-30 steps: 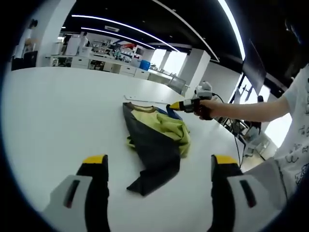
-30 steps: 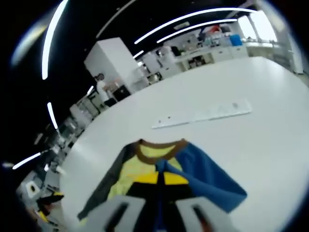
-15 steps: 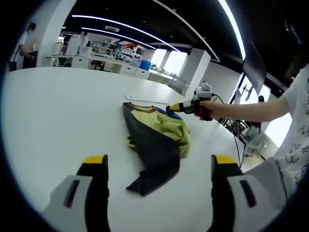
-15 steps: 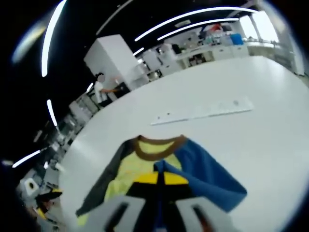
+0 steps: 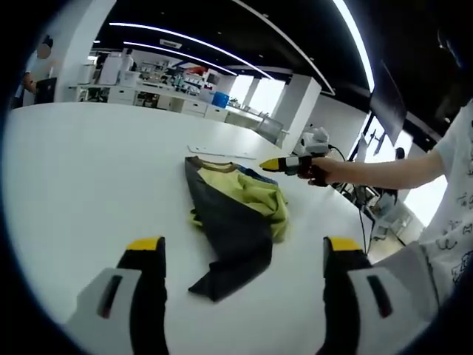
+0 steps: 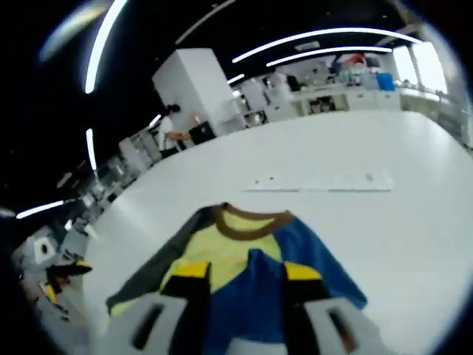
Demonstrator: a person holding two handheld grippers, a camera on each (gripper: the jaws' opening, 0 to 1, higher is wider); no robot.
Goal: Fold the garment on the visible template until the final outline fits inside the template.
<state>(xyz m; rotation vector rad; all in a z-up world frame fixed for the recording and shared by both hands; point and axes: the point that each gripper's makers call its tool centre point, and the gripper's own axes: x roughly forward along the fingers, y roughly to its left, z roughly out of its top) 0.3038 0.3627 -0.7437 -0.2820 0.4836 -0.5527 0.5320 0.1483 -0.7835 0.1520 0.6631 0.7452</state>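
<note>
Garment [image 5: 236, 222], a soft shirt in yellow-green, dark grey and blue cloth with a brown collar, lies in a loose heap on the white table [image 5: 89, 177], just ahead of the left gripper [image 5: 242, 285] and between its two yellow-tipped jaws in the left gripper view. These jaws stand wide apart and hold nothing. In the right gripper view the same garment [image 6: 244, 255] lies directly ahead of the right gripper [image 6: 242, 277], whose jaws are parted with the blue panel showing in the gap; they grip no cloth, as far as can be judged. The right gripper [image 5: 292, 164] also appears beyond the garment in the left gripper view, held by a person's hand [image 5: 321, 170]. A thin pale strip [image 6: 321, 181] lies flat on the table beyond the collar; whether it is part of the template cannot be told.

Progress: the garment is partly doubled over, the grey side lapped across the yellow, but the outline is irregular and bunched. Judged from this, folding is at an early stage, and flattening and further folds remain.

Change: one second ago the right gripper's jaws were closed together over the blue cloth; now they are parted.
</note>
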